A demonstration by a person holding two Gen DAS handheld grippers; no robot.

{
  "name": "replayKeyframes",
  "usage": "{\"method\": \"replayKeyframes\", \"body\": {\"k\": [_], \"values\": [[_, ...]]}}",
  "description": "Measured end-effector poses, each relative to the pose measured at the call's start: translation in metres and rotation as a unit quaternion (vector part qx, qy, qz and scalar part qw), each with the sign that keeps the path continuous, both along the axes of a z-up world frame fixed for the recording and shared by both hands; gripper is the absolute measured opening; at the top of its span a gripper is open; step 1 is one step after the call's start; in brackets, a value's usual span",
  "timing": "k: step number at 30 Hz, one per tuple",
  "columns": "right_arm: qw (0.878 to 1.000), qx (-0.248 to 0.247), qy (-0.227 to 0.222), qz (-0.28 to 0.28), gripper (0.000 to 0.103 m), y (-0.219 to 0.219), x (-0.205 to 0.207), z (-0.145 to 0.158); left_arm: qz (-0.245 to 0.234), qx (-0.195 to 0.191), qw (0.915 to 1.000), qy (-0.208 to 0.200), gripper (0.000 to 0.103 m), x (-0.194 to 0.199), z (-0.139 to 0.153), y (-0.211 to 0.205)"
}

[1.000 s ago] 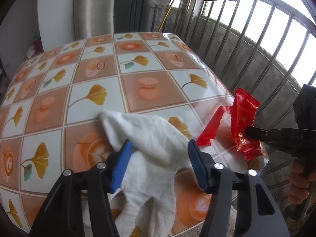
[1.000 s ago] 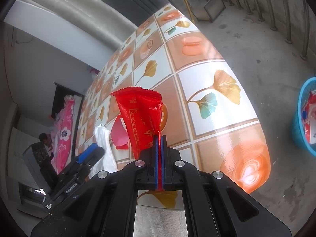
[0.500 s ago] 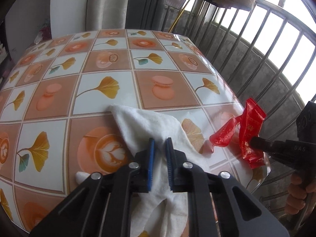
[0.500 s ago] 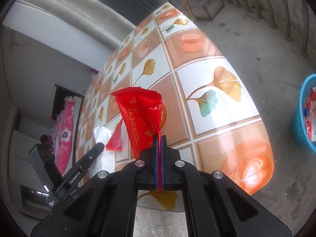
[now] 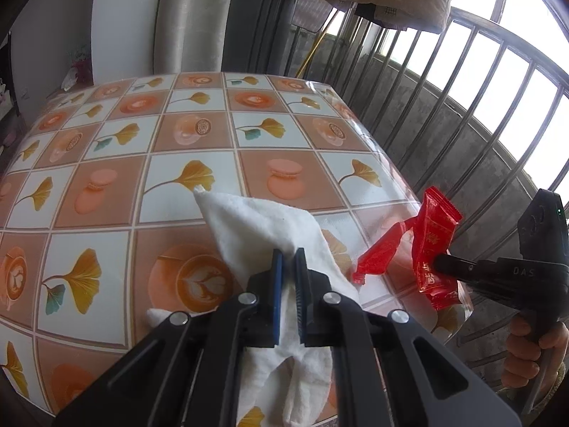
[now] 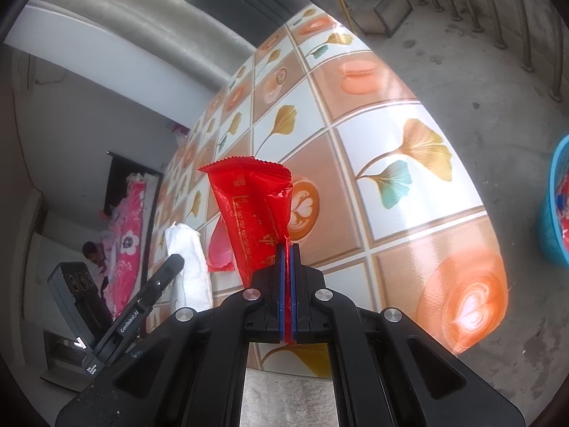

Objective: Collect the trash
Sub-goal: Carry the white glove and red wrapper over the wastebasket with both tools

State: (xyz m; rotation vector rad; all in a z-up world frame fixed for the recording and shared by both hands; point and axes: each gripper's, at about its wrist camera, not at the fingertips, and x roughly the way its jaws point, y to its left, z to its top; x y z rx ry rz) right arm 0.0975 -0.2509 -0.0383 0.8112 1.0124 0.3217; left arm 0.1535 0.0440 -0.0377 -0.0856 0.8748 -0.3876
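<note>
We see the left hand-held gripper (image 5: 288, 259) clamped on the white cloth (image 5: 263, 227), which lies on the bench (image 5: 106, 163) near its front edge. Its jaws have just closed, cloth pinched between them. Right hand-held gripper (image 6: 286, 249) is clenched on a red wrapper (image 6: 252, 210), held off the bench's corner. A second red wrapper (image 5: 380, 252) lies just beside the cloth. Blue basket (image 6: 554, 206) is on the floor, well apart.

Right gripper (image 6: 286, 249) is closed on lower edge of red wrapper (image 6: 249, 210), which stands upright above table w/ tiled cloth (image 6: 409, 163). At left, left gripper (image 6: 167, 267) touches white cloth (image 6: 186, 267); a 2nd red piece (image 6: 220, 249) lies just beside it. Blue basket (image 6: 554, 213) on floor at right edge.
</note>
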Motion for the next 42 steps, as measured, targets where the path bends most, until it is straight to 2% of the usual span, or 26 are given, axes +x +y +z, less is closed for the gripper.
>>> {"method": "replayKeyframes", "body": {"k": [17,32,42], "values": [[0.999,0.009,-0.036,0.0,0.001,-0.002,-0.01,0.024,-0.002,-0.005,0.9987,-0.052,0.006,-0.023,0.036,0.003],[0.998,0.012,-0.061,-0.003,0.001,-0.005,-0.023,0.042,-0.005,-0.01,0.997,-0.077,0.005,-0.044,0.056,0.003],[0.997,0.016,-0.07,-0.01,0.001,-0.013,-0.033,0.047,-0.013,0.023,0.9957,-0.088,0.005,-0.048,0.062,-0.014]]}}
